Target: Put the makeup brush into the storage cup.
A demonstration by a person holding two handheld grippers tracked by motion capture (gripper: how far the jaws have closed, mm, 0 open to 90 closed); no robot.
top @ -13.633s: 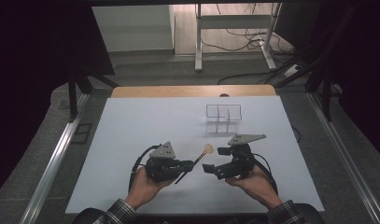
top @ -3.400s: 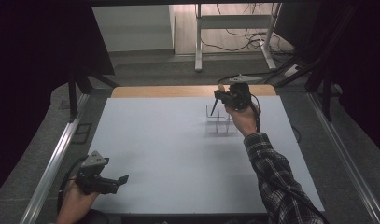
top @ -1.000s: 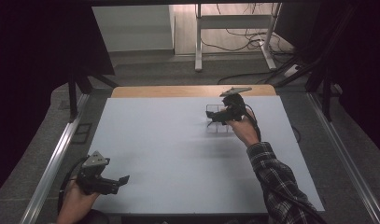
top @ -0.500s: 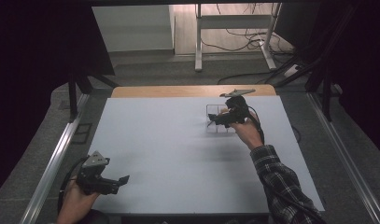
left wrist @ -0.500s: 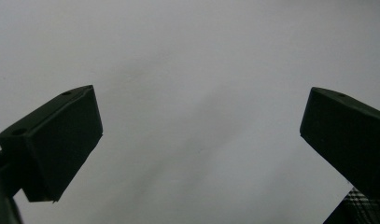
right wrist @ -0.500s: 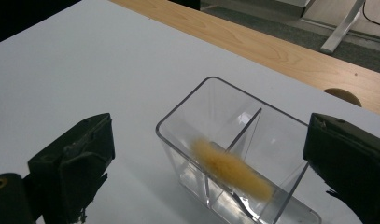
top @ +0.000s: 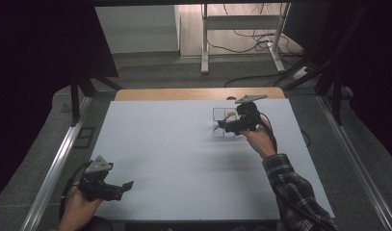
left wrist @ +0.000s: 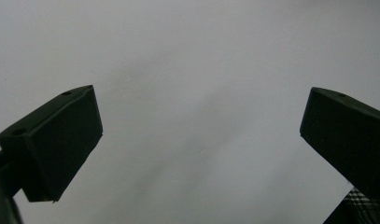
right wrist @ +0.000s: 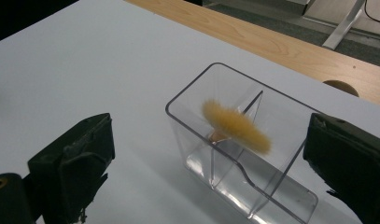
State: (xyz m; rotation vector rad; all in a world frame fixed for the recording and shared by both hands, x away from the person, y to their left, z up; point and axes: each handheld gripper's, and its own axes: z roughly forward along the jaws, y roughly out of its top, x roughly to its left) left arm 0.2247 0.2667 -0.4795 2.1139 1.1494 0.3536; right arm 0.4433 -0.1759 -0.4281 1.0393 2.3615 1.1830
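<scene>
Your right gripper hovers at the far right of the desk, jaws spread apart and holding nothing. The brush stands bristles-up in the clear organizer, leaning against its inner divider, just ahead of that gripper and between the lines of its two jaws, apart from both. Your left gripper sits at the near left corner of the desk, well apart from the organizer, jaws wide apart over bare desk surface.
</scene>
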